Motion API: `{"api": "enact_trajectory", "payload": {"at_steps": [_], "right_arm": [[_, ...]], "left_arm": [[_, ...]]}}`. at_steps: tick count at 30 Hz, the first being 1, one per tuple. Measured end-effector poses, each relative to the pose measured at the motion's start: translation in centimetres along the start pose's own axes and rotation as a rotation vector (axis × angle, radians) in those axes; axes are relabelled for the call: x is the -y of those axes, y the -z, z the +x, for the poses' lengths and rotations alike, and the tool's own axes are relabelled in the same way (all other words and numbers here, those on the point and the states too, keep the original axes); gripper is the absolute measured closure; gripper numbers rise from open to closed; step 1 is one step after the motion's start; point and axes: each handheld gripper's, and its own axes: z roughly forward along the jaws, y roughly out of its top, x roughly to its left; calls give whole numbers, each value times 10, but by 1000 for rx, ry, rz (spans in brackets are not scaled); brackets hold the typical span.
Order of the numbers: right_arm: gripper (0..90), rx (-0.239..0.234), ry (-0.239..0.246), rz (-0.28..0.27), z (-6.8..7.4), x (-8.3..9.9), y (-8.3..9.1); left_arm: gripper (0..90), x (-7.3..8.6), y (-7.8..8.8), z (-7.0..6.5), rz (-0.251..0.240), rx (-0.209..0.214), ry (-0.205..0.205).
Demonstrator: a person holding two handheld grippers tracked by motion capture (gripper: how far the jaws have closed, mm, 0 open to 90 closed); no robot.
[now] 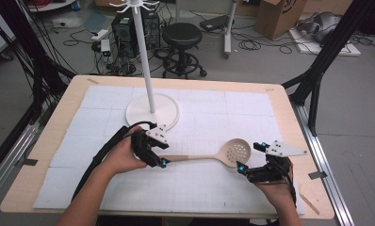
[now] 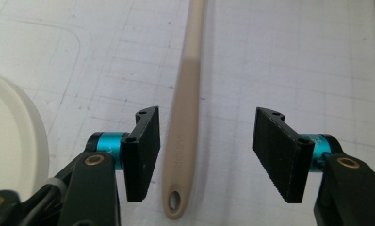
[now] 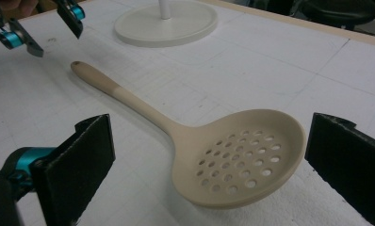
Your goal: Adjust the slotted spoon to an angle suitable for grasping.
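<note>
Skimmer spoon (image 1: 209, 156) lies flat on the white mat (image 1: 214, 117), at 5 o'clock from the stand base (image 1: 152, 111).
High view: left gripper (image 1: 162, 163) at its handle end, right gripper (image 1: 242, 168) by the bowl. Left gripper view: jaws apart, handle (image 2: 183, 132) between them, untouched. Right gripper view: jaws wide apart, bowl (image 3: 240, 157) between. To lift well, I would centre the handle before closing.

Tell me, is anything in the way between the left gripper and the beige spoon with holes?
No, nothing visible. The left gripper has open jaws either side of the beige slotted spoon's handle, with only white gridded mat underneath.
</note>
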Motion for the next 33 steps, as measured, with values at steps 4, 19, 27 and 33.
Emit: {"api": "enact_trajectory", "payload": {"at_steps": [4, 19, 27, 33], "right_arm": [[11, 7, -3, -4, -2, 1, 2], [11, -3, 2, -1, 1, 0, 1], [11, -12, 9, 4, 3, -2, -3], [11, -7, -3, -6, 2, -3, -2]], "left_arm": [[412, 6, 5, 0, 5, -15, 9], [341, 19, 31, 2, -89, -54, 60], [267, 27, 54, 4, -191, -82, 99], [205, 37, 65, 2, -233, -101, 104]]}}
